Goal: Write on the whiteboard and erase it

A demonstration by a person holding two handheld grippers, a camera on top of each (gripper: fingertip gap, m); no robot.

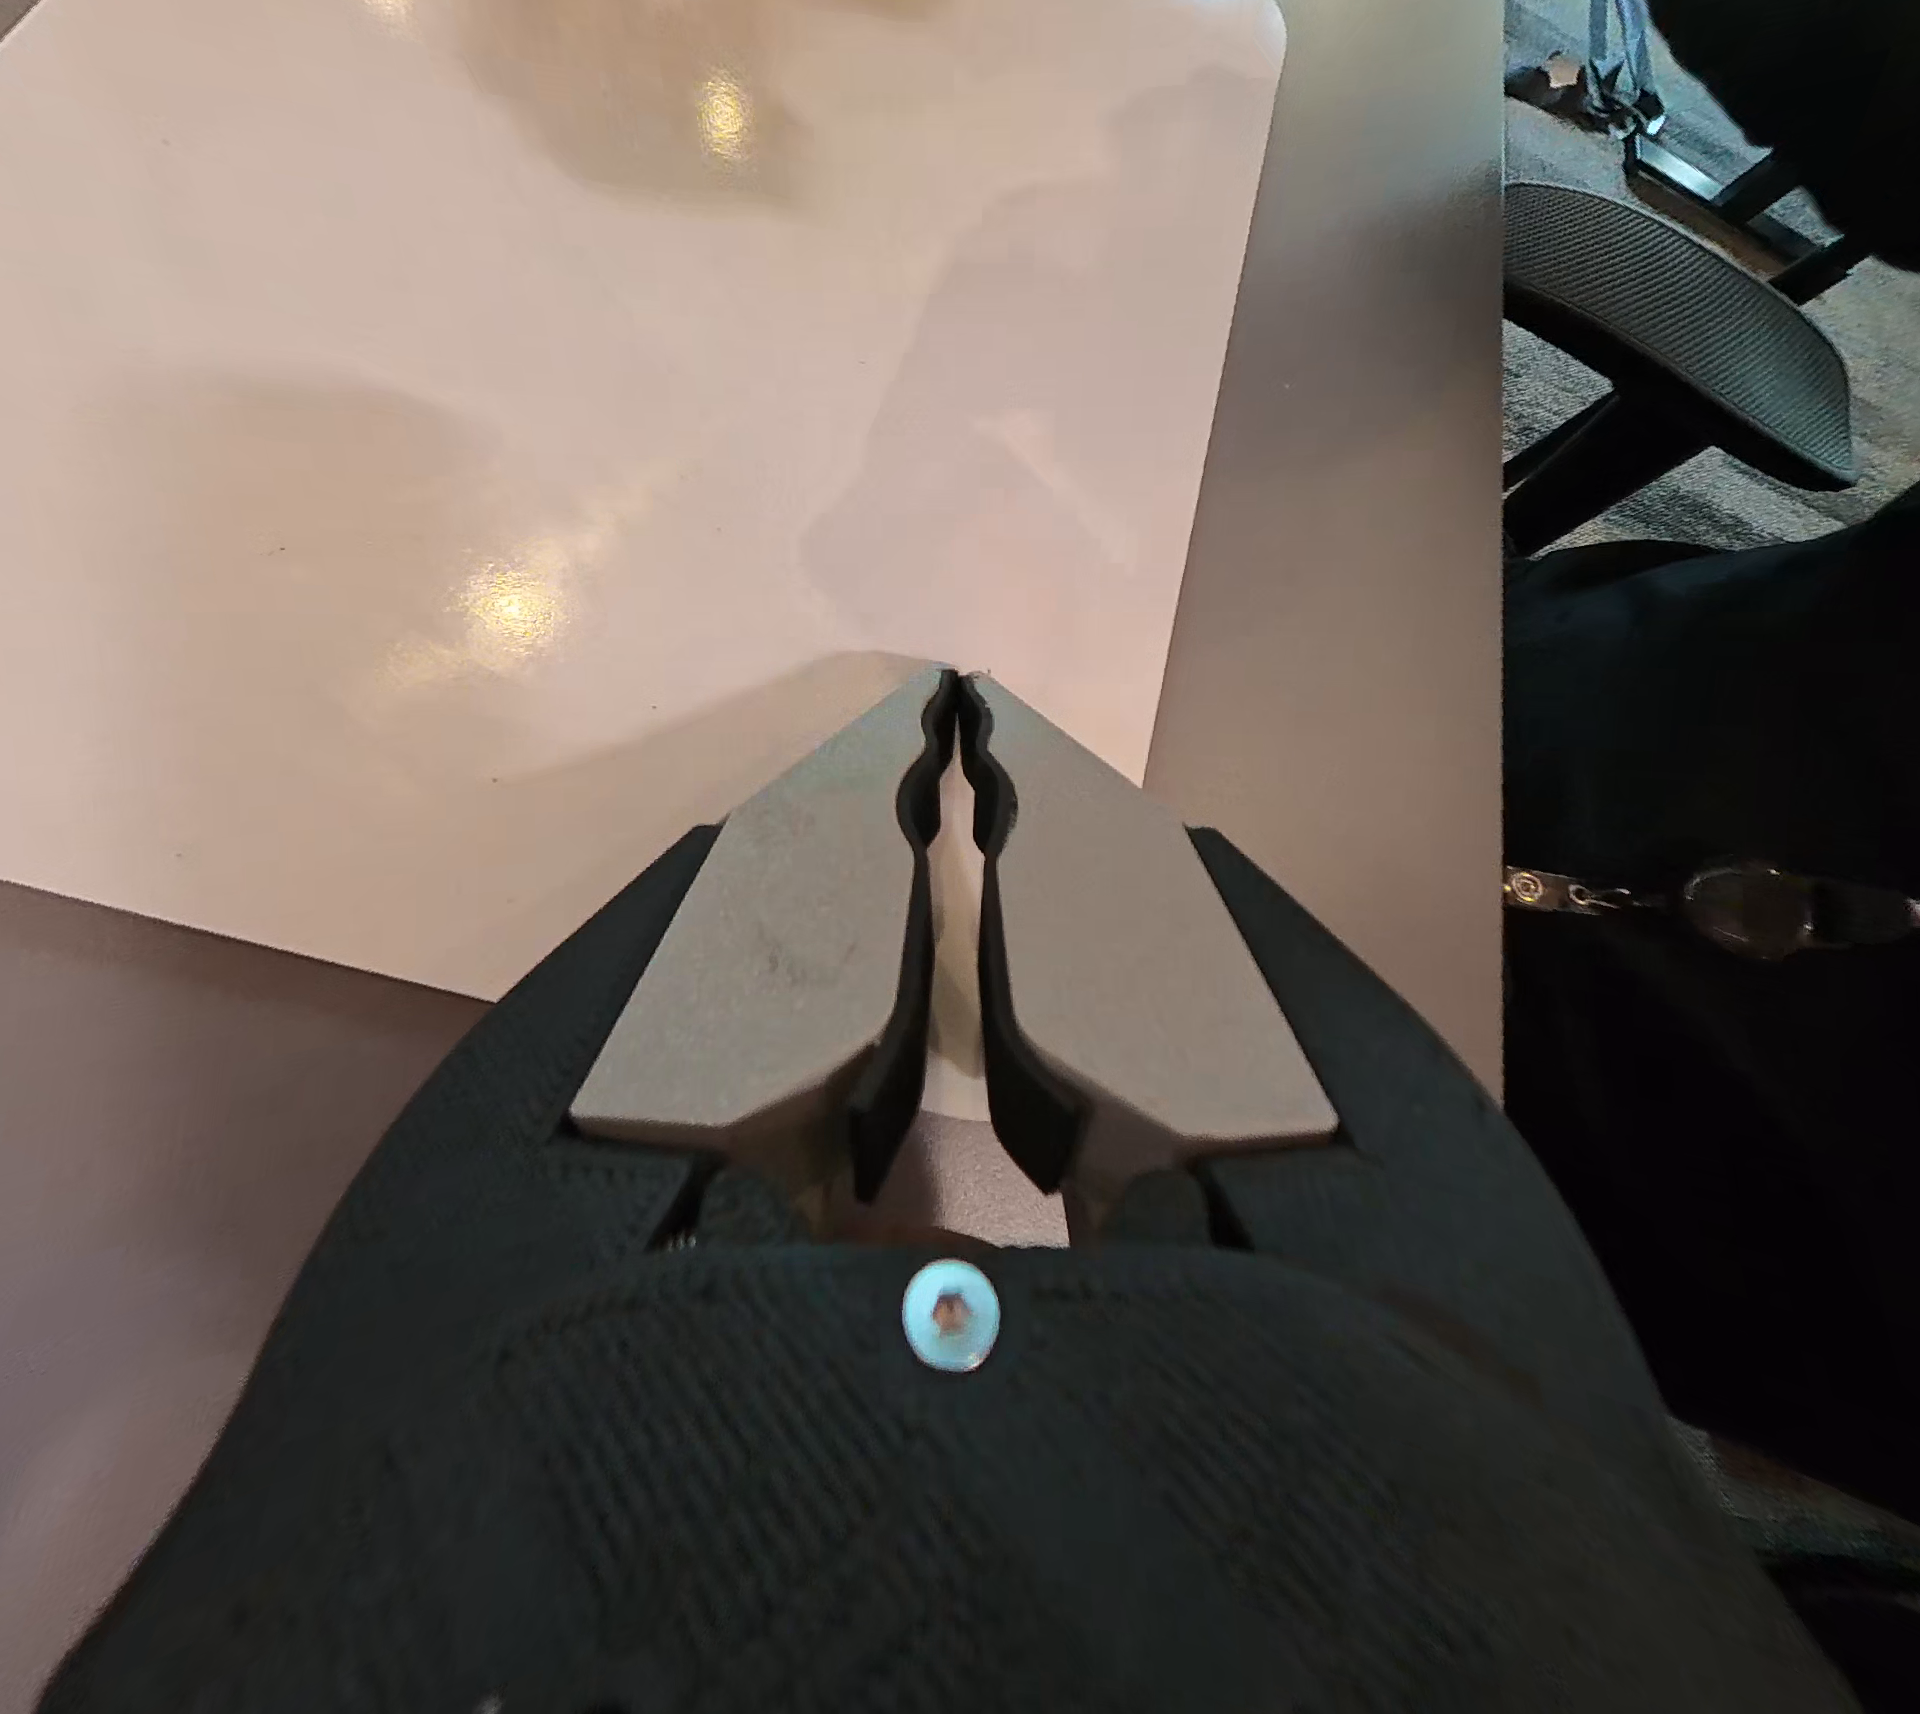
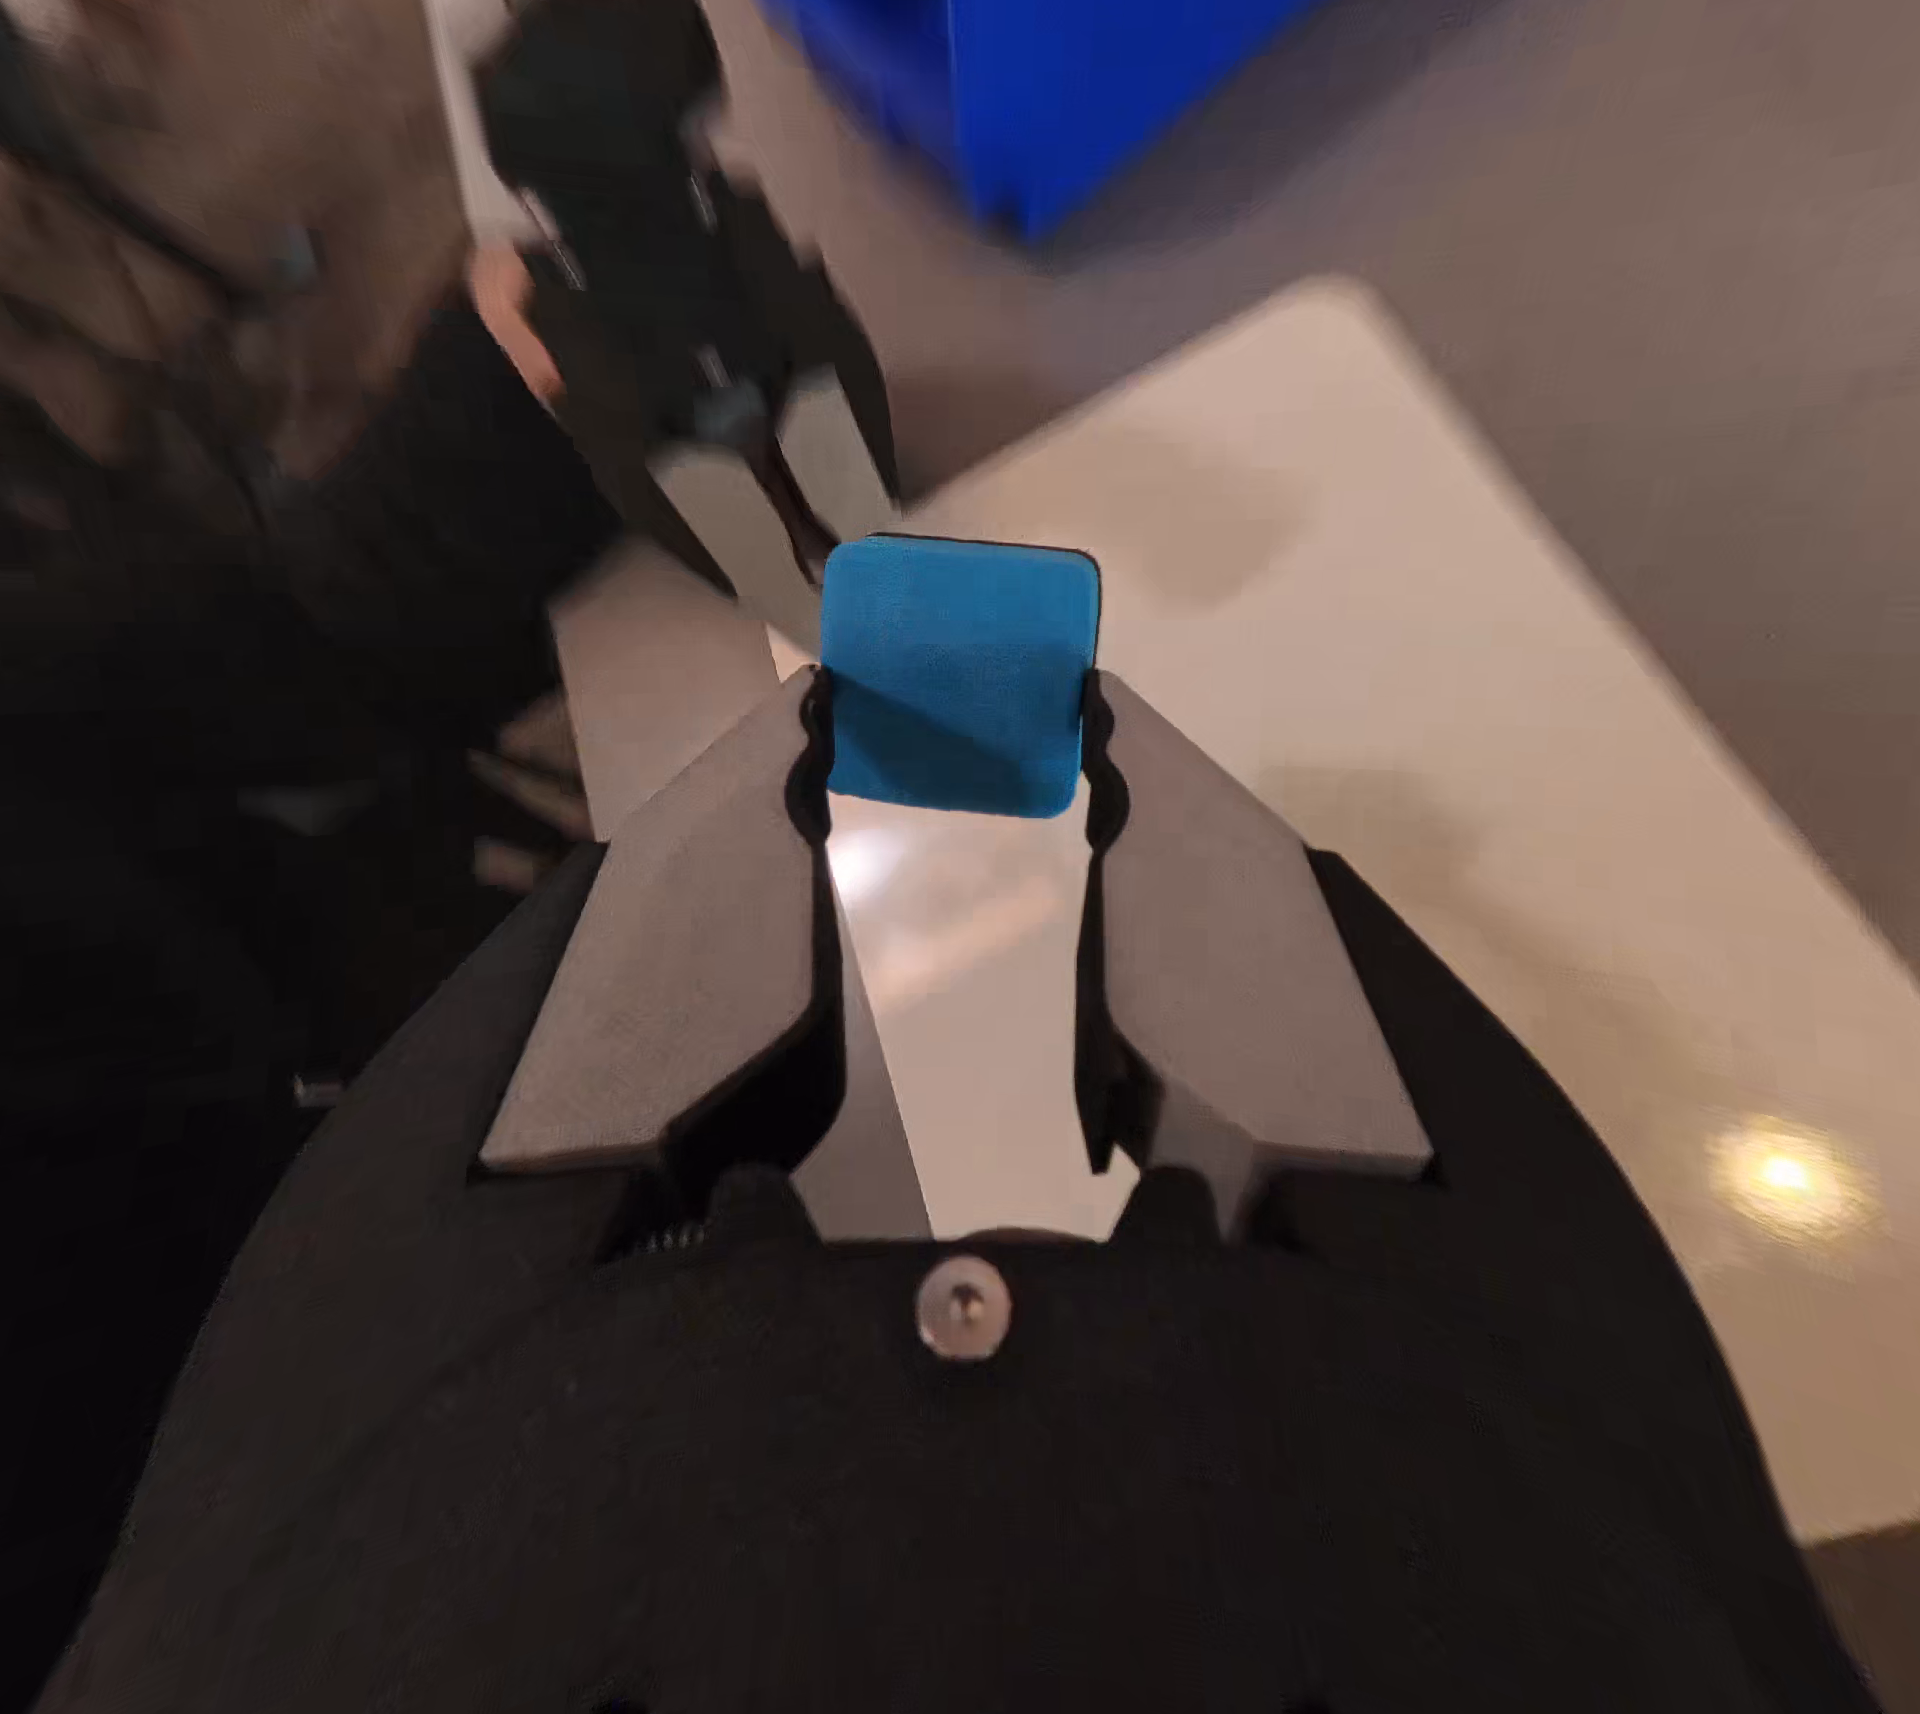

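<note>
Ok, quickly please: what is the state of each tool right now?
Left tool: closed, holding nothing, its tips over the whiteboard.
Right tool: closed on the blue eraser, above the whiteboard.

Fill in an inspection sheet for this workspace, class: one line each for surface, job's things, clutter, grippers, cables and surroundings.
Surface: grey-brown table, bare around the board.
Job's things: whiteboard lies flat on the table, glossy, no marks visible; blue eraser held above it. No marker seen.
Clutter: blue box on the table beyond the board, blurred.
Grippers: left gripper has jaws shut and empty, tips over the board's near edge; right gripper has jaws shut on the eraser.
Cables: dark cords on the floor.
Surroundings: office chair, grey carpet, a person in dark clothing beside the table.
</note>
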